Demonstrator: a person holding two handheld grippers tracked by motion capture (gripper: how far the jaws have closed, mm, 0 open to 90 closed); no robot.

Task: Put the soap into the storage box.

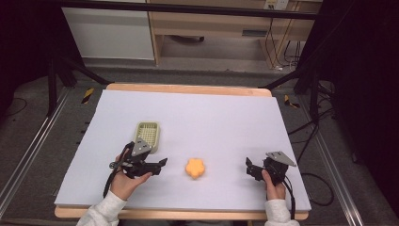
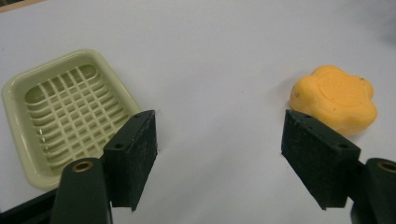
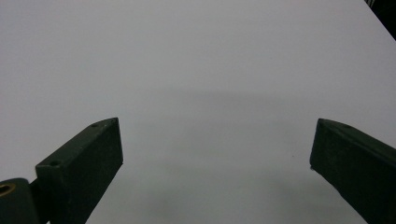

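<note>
Left tool agape between soap dish and soap.

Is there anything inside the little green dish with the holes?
No. The soap dish is empty; its slotted grid floor shows bare. The orange flower-shaped soap lies apart on the white table cover. What lies under the dish is covered.

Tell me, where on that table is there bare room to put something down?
Plenty. The whole far half of the white table mat beyond the pale green soap dish is bare, as is the stretch between the orange flower-shaped soap and the right hand-held gripper. It is crowded near the front left, where the left hand-held gripper, dish and soap sit close together.
</note>
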